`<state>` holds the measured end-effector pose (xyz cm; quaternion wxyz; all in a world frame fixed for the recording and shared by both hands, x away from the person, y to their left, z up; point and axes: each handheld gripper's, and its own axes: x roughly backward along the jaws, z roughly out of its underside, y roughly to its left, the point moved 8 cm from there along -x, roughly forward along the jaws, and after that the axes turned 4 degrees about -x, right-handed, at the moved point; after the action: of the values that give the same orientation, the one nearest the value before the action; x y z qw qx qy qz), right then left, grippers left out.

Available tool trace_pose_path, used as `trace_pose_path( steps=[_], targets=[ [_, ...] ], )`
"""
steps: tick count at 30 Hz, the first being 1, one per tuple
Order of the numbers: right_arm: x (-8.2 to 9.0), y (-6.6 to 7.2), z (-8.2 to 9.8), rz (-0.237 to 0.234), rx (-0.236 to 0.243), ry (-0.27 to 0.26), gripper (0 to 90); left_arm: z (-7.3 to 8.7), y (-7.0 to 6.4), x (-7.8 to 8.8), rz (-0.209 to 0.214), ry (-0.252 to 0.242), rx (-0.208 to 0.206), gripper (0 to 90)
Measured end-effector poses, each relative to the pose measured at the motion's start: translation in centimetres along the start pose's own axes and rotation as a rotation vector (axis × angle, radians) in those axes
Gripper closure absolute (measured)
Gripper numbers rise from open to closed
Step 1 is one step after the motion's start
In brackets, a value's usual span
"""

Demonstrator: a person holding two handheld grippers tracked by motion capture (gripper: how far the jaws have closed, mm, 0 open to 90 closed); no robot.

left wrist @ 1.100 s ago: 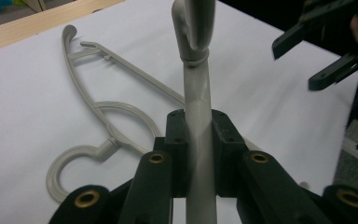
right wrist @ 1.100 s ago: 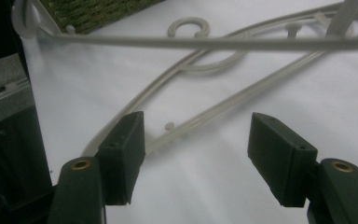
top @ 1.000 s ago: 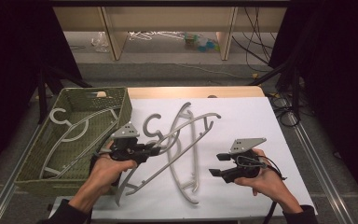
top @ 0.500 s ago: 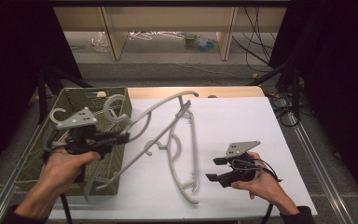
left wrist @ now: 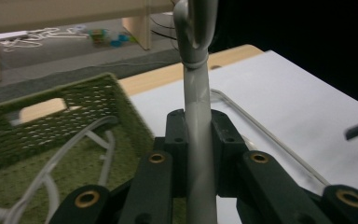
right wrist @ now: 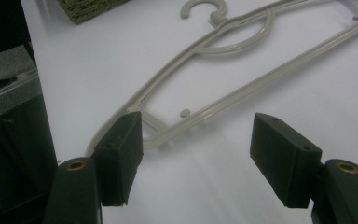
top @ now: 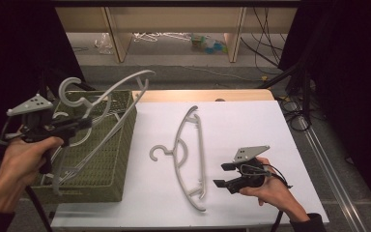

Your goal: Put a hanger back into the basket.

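left gripper (top: pixel 84 123) was clamped tight on a grey hanger (top: pixel 107 94), held up over the green basket (top: pixel 111 159) | right gripper (top: pixel 226 175) hung wide open, nothing in it, beside the other hanger (top: pixel 189 154) on the white table (top: pixel 251 125)

A lab-like recording room — black curtains (top: pixel 24 43) flank a white-topped table (top: pixel 251 130), loose cables (top: pixel 270 43) trail the grey floor (wooden shelving (top: pixel 174 19) behind, clutter beneath).

Beyond the white table (top: pixel 251 125) ran grey floor (top: pixel 183 60) — pale wooden shelf legs (top: pixel 117 31) stood there, clutter beneath, black cables (top: pixel 265 46) trailing rightward into darkness.
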<state>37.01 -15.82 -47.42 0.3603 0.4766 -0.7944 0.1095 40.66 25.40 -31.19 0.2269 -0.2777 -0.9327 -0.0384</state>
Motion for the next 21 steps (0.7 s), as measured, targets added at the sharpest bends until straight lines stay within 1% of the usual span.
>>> trace_pose_path(
  steps=[3,4,5,6,7,8,9,10,11,13,14,16,18,21],
  targets=[
    [0.0,0.0,0.0,-0.001,-0.004,-0.002,35.0,0.2,2.0,0.1,-0.045,-0.007,0.021,78.8],
    [0.0,-0.1,-0.1,0.000,-0.002,-0.003,35.0,0.3,2.5,0.1,-0.050,-0.005,0.026,78.8],
    [0.0,0.0,0.0,0.000,-0.003,0.001,34.9,0.7,3.7,0.0,-0.061,0.002,0.033,78.8],
    [-0.1,0.0,0.0,0.000,0.000,0.005,34.9,0.7,3.7,0.0,-0.061,0.002,0.033,78.8],
    [-0.1,0.0,0.0,0.000,0.000,0.005,34.9,0.9,4.2,-0.1,-0.074,0.009,0.027,78.8],
    [-0.1,0.0,0.1,-0.001,0.000,0.008,34.9,1.0,5.0,-0.2,-0.093,0.018,0.012,78.9],
    [-0.1,0.1,0.1,-0.003,-0.001,0.007,35.0,1.2,5.5,-0.3,-0.102,0.023,0.012,78.9],
    [-0.1,0.0,0.0,-0.002,-0.002,0.007,34.9,1.3,5.8,-0.4,-0.091,0.026,0.012,78.8],
    [-0.1,0.0,0.0,-0.003,-0.004,0.007,35.0,1.4,6.2,-0.4,-0.089,0.026,0.000,78.8],
    [0.0,-0.1,0.1,-0.001,-0.011,0.010,34.9,1.6,6.8,-0.6,-0.084,0.026,-0.001,78.8],
    [0.0,-0.1,0.1,0.001,-0.009,0.009,35.0,1.7,7.1,-0.6,-0.081,0.032,-0.016,78.9],
    [-0.1,-0.1,0.1,0.000,-0.013,0.013,34.9,1.9,7.4,-0.8,-0.083,0.036,-0.014,78.9],
    [-0.1,-0.1,0.2,0.002,-0.004,0.017,35.0,2.1,7.6,-1.0,-0.083,0.039,-0.021,78.8],
    [-0.2,-0.1,0.2,0.004,-0.004,0.016,35.0,2.5,8.3,-1.2,-0.085,0.043,-0.007,78.9]
  ],
)
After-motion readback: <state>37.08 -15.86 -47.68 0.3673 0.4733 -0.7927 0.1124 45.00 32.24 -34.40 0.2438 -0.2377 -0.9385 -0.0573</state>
